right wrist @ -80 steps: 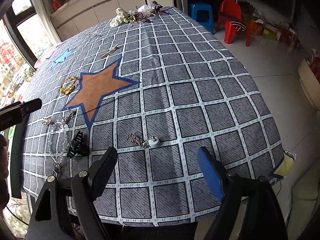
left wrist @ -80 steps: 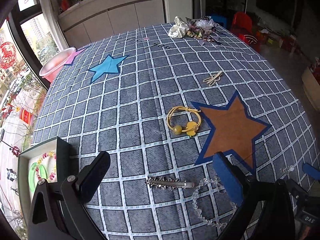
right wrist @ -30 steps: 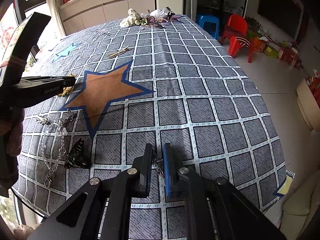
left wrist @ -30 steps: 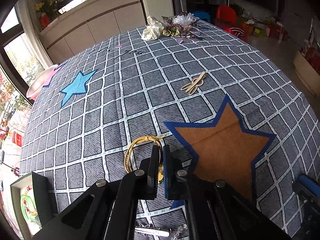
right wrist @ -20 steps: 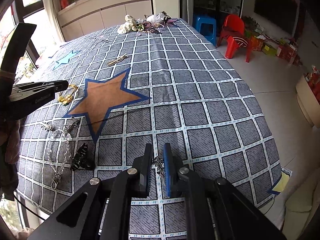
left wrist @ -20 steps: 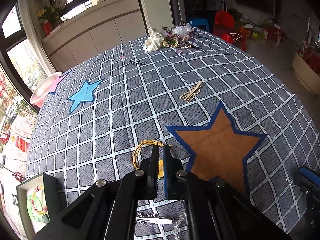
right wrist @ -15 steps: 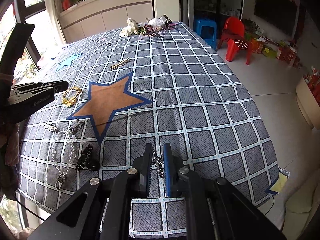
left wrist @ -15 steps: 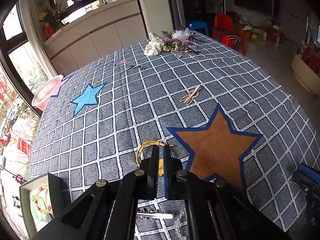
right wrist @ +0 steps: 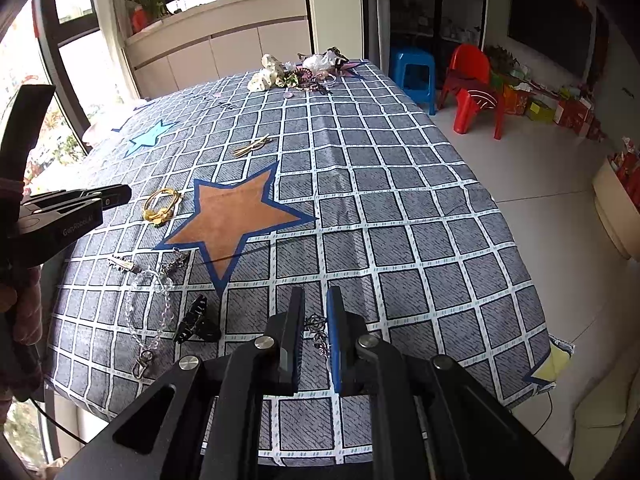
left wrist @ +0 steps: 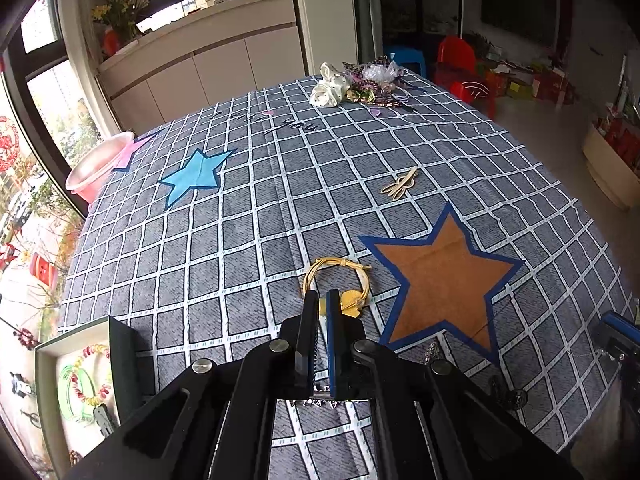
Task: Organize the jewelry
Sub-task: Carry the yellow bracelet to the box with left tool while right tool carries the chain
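Observation:
My left gripper (left wrist: 319, 300) is shut with nothing between its jaws, raised above a yellow cord bracelet (left wrist: 337, 280) that lies on the grid cloth left of the brown star (left wrist: 442, 280). From the right wrist view the left gripper (right wrist: 116, 196) hovers beside that bracelet (right wrist: 160, 204). My right gripper (right wrist: 314, 300) is nearly shut on a dark chain earring (right wrist: 316, 332), which hangs between its jaws above the cloth. An open jewelry box (left wrist: 76, 384) with colored bracelets sits at the table's near left corner.
A clear bead chain (right wrist: 150, 312), a black claw clip (right wrist: 196, 322) and a silver hair clip (right wrist: 124, 266) lie near the table's front edge. A gold hairpin (left wrist: 400, 184) lies mid-table. A pile of accessories (left wrist: 360, 88) sits at the far end, a pink bowl (left wrist: 98, 164) at the left edge.
Both grippers closed from wide open, the right one on the chain earring, which it lifted off the cloth. Both have since risen and pulled back; the yellow bracelet stayed on the cloth.

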Motion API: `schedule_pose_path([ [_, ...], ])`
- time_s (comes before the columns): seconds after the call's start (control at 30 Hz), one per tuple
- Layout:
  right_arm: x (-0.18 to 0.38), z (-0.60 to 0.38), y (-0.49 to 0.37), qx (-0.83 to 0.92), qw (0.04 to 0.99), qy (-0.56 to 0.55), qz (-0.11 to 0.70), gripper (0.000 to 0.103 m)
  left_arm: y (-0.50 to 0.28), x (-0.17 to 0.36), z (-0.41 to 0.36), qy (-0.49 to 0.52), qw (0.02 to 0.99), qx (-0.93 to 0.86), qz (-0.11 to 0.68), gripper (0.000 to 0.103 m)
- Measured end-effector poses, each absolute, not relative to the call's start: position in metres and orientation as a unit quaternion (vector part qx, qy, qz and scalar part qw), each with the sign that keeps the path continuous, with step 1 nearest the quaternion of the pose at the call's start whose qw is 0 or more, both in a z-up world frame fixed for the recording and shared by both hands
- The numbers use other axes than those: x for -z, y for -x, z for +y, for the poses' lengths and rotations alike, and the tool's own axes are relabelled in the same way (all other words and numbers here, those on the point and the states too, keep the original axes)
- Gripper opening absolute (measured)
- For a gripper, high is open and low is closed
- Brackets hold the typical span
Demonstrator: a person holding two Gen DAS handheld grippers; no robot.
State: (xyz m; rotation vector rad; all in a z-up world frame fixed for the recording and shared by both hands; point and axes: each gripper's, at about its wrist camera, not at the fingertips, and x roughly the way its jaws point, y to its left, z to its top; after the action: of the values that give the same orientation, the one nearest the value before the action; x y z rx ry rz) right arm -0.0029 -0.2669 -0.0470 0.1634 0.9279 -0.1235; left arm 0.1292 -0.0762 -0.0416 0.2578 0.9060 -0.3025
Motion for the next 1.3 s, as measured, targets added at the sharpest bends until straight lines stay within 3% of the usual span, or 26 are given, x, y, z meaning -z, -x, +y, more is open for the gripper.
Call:
schedule_pose_path([
  [0.53, 0.039, -0.275, 0.013, 0.044, 0.895, -0.111, 0.43, 0.012, -0.141, 0.05, -0.056, -0.065, 0.871, 0.132, 0.469, 0.012],
  [0.57, 0.039, -0.277, 0.013, 0.044, 0.894, -0.113, 0.431, 0.012, -0.142, 0.051, -0.056, -0.063, 0.872, 0.129, 0.468, 0.018],
  [0.6, 0.04, -0.278, 0.014, 0.044, 0.894, -0.114, 0.431, 0.012, -0.144, 0.051, -0.057, -0.063, 0.872, 0.125, 0.468, 0.033],
  [0.63, 0.041, -0.28, 0.014, 0.045, 0.894, -0.115, 0.431, 0.012, -0.145, 0.052, -0.057, -0.063, 0.872, 0.121, 0.471, 0.089],
  [0.67, 0.041, -0.281, 0.015, 0.045, 0.893, -0.117, 0.432, 0.012, -0.145, 0.051, -0.057, -0.062, 0.877, 0.11, 0.464, 0.103],
  [0.83, 0.044, -0.29, 0.017, 0.044, 0.893, -0.128, 0.429, 0.012, -0.151, 0.054, -0.069, -0.101, 0.884, 0.1, 0.446, 0.103],
  [1.1, 0.049, -0.309, 0.022, 0.044, 0.886, -0.166, 0.431, 0.012, -0.184, 0.095, -0.096, -0.139, 0.849, 0.124, 0.494, 0.102],
  [1.2, 0.05, -0.315, 0.024, 0.043, 0.884, -0.176, 0.431, 0.012, -0.187, 0.099, -0.098, -0.128, 0.846, 0.134, 0.5, 0.093],
  [1.23, 0.05, -0.316, 0.025, 0.044, 0.883, -0.178, 0.431, 0.012, -0.186, 0.097, -0.098, -0.124, 0.847, 0.14, 0.498, 0.085],
  [1.3, 0.051, -0.319, 0.024, 0.046, 0.882, -0.182, 0.432, 0.012, -0.184, 0.094, -0.1, -0.118, 0.847, 0.159, 0.494, 0.057],
])
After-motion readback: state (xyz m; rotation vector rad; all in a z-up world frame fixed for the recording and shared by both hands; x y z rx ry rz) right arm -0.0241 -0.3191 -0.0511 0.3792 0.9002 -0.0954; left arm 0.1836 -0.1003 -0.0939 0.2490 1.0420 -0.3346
